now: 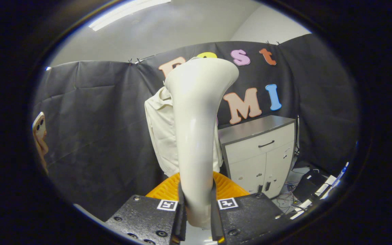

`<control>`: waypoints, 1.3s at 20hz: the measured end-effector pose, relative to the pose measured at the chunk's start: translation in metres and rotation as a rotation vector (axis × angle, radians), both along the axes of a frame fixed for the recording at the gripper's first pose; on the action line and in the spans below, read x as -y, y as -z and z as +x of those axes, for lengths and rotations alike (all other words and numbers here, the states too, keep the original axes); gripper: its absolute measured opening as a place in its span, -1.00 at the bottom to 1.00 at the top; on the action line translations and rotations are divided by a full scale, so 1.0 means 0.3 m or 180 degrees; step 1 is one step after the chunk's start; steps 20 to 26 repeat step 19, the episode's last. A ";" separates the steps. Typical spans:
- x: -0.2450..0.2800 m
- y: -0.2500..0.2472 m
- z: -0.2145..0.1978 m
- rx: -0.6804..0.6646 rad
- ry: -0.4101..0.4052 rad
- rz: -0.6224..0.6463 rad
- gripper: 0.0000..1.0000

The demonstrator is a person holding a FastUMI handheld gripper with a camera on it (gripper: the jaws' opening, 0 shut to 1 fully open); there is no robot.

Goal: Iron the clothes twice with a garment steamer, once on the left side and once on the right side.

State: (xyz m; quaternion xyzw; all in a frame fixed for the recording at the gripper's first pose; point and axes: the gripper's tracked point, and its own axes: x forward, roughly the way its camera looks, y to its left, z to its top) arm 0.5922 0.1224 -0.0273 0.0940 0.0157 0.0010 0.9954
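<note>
Fingers [181,217] first: the two black pads of the gripper [197,214] press in on either side of the garment steamer [196,136], clamped on the lower part of its pale handle. The steamer stands up between them, nearly upright, its neck curving and flaring out to a broad head at the top. Just behind the fingers, low down, an orange ribbed thing [228,187] peeks out on both sides of the handle; what it is I can't make out. Beyond the steamer hangs the cream shirt [160,136], straight ahead and a touch to the left of the handle, largely covered by it, with the collar showing near the steamer's head. To the right of the shirt and about as far back stands a white cabinet [260,153] with a grey top, a drawer and two doors. Farther right, on the floor, lie a black box and tangled cables [305,190]. Off to the far left, a phone [39,132] shows its back.
</note>
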 end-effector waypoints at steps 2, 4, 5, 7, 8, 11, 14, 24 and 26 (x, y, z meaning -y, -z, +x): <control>0.001 -0.002 0.000 0.0008 0.0017 0.0023 -0.43; 0.004 0.000 0.003 0.0000 0.0033 0.0041 -0.43; 0.004 0.000 0.002 -0.0001 0.0038 0.0047 -0.43; 0.002 0.003 0.002 -0.0025 0.0032 0.0051 -0.43; 0.004 0.003 -0.002 -0.0026 0.0030 0.0049 -0.43; 0.003 -0.005 0.000 0.0010 0.0032 0.0047 -0.43; -0.009 0.006 -0.001 -0.0034 -0.0014 0.0044 -0.43; -0.019 0.012 -0.005 -0.0068 -0.0044 0.0034 -0.43; -0.019 0.012 -0.005 -0.0068 -0.0044 0.0034 -0.43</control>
